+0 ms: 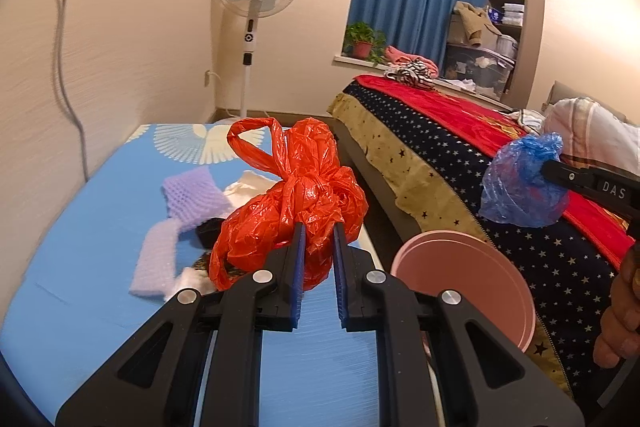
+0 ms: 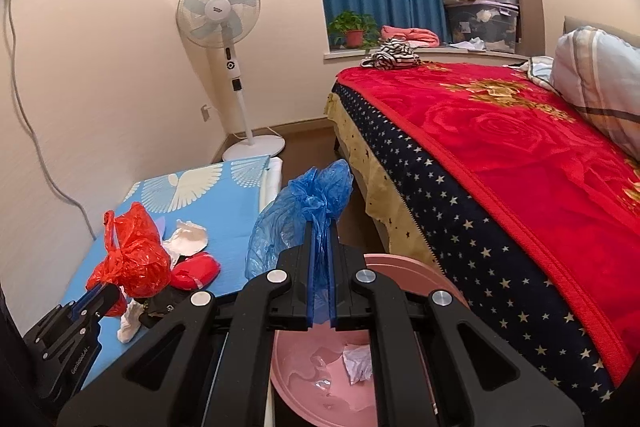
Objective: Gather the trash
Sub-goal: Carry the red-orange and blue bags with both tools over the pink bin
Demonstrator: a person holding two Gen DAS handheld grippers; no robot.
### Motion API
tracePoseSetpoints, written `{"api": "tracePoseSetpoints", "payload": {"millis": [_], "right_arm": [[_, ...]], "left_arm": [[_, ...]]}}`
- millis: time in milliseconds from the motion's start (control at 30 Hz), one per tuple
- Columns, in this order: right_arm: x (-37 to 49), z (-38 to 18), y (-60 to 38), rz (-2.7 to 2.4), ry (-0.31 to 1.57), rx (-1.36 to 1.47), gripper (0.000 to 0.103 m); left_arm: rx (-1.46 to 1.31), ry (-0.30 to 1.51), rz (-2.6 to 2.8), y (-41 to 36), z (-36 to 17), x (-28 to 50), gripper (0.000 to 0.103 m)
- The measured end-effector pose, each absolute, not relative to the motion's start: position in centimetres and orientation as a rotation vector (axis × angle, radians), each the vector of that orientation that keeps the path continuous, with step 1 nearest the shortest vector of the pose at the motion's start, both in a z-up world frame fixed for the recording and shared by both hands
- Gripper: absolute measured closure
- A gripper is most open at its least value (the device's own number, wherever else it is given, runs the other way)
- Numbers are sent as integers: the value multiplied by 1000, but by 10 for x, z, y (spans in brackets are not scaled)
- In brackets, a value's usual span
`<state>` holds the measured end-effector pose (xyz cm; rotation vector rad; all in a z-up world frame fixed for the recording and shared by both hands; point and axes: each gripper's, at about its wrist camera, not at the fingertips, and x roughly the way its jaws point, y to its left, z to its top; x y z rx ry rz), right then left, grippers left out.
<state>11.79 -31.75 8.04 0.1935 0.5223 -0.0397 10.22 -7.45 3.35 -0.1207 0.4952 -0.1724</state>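
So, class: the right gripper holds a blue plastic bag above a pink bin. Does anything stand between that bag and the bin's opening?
Nothing visible does. The blue bag hangs from the right gripper, and the pink bin sits open just below it, holding only some crumpled paper.

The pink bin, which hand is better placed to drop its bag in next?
Probably the right. The right gripper holds the blue bag almost above the pink bin, while the left gripper holds the red bag over the blue mat.
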Motion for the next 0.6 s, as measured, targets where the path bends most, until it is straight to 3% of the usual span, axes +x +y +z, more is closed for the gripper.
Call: {"api": "tracePoseSetpoints", "payload": {"millis": [600], "right_arm": [[123, 73, -340, -159, 529, 175, 98]], "left_arm": [[-101, 515, -265, -114, 30, 112, 90]]}}
